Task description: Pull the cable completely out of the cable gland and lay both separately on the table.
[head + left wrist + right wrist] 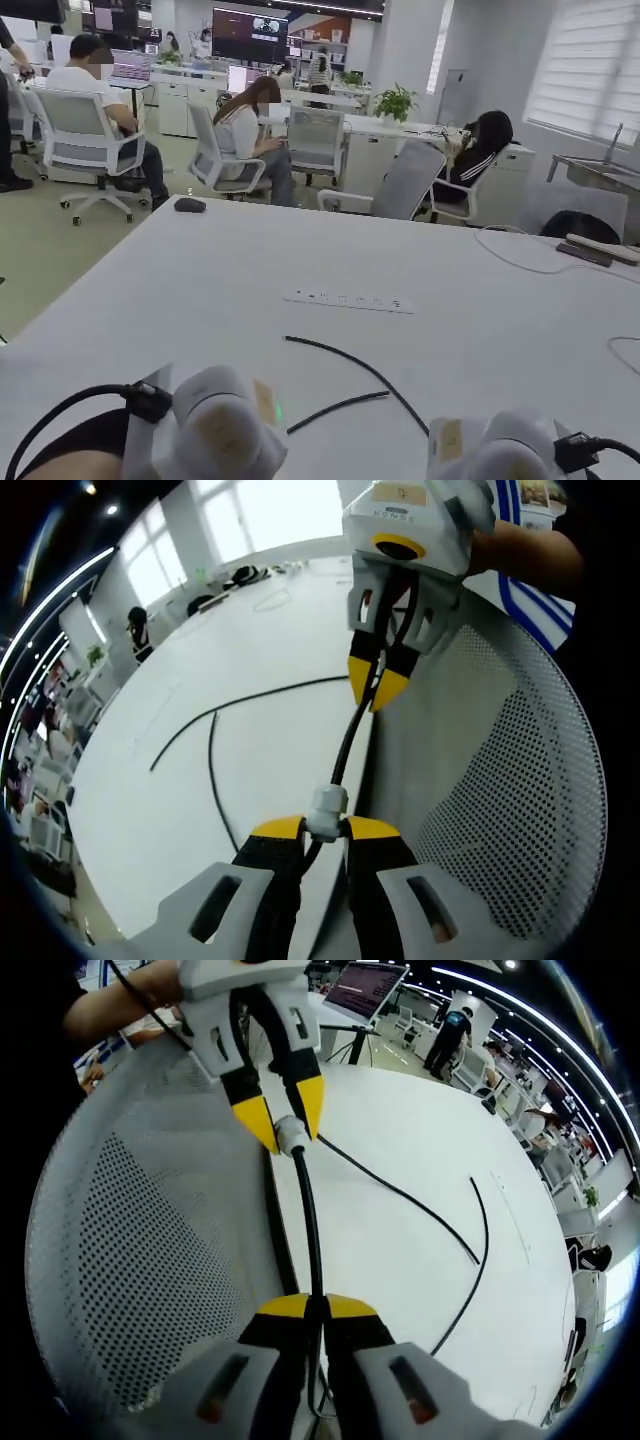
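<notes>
In the left gripper view my left gripper is shut on a white cable gland. A black cable runs from the gland up to my right gripper, which is shut on it. In the right gripper view my right gripper pinches the black cable, and the left gripper holds the gland above it. The cable passes through the gland, and its far side trails onto the white table. Both grippers hover off the table's near edge.
A white mesh chair back stands right under the grippers. Loose black cable strands lie on the table, with a white power strip beyond them and a dark mouse at the far edge. People sit at desks behind.
</notes>
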Demonstrator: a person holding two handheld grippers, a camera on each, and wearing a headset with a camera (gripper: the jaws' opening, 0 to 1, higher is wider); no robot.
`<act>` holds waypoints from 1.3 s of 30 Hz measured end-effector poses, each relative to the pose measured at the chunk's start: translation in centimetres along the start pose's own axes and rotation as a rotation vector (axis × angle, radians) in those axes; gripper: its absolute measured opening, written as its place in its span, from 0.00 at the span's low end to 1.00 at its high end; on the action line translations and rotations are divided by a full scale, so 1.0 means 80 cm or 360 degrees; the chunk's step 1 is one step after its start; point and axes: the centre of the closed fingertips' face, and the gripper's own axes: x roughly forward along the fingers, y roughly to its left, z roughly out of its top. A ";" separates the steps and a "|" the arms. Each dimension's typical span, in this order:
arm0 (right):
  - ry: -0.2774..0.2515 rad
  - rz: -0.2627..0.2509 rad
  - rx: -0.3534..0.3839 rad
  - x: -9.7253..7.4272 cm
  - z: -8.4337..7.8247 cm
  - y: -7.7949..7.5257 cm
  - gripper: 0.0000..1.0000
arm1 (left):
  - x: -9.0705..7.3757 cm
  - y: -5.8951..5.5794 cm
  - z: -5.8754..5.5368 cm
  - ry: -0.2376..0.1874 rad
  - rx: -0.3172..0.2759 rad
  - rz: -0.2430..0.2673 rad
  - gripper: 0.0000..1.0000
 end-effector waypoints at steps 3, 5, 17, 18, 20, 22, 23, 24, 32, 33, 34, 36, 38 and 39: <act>0.0032 0.0012 0.0043 -0.001 -0.015 -0.005 0.03 | 0.001 0.000 0.001 -0.0005 -0.0001 -0.0003 0.16; 0.0048 0.0009 0.0071 -0.001 -0.025 -0.011 0.03 | 0.001 0.000 0.001 -0.0007 -0.0005 -0.0002 0.16; 0.0194 0.0025 0.0097 0.004 -0.078 -0.025 0.03 | -0.002 0.003 -0.008 0.0011 -0.0022 0.0015 0.16; 0.0201 0.0026 0.0093 0.006 -0.080 -0.025 0.03 | -0.002 0.004 -0.008 0.0013 -0.0021 0.0017 0.16; 0.0211 0.0029 0.0088 0.009 -0.088 -0.025 0.03 | -0.004 0.003 -0.008 0.0014 -0.0022 0.0018 0.16; 0.0227 0.0017 0.0090 0.009 -0.099 -0.029 0.03 | -0.007 0.003 -0.005 0.0003 -0.0023 0.0024 0.16; 0.0247 -0.0001 0.0090 0.008 -0.105 -0.032 0.03 | -0.007 0.003 -0.005 0.0004 -0.0022 0.0027 0.16; 0.0265 -0.0025 0.0088 0.008 -0.113 -0.037 0.03 | -0.008 0.002 -0.004 0.0002 -0.0020 0.0030 0.16; 0.0298 -0.0121 0.0182 0.008 -0.151 -0.054 0.03 | -0.013 0.001 -0.005 -0.0002 -0.0035 0.0028 0.16; 0.0309 -0.0129 0.0203 0.009 -0.158 -0.054 0.03 | -0.014 0.000 -0.005 -0.0001 -0.0035 0.0026 0.16; 0.0317 -0.0136 0.0223 0.010 -0.163 -0.055 0.04 | -0.014 0.000 -0.005 0.0004 -0.0031 0.0024 0.16; 0.0334 -0.0167 0.0264 0.010 -0.170 -0.059 0.05 | -0.014 0.002 -0.005 0.0007 -0.0026 0.0029 0.16; 0.0334 -0.0169 0.0352 0.008 -0.172 -0.059 0.10 | -0.014 0.001 -0.006 0.0013 -0.0023 0.0025 0.16; 0.0336 -0.0146 0.0385 0.004 -0.171 -0.057 0.12 | -0.013 0.001 -0.007 0.0026 -0.0017 0.0027 0.16</act>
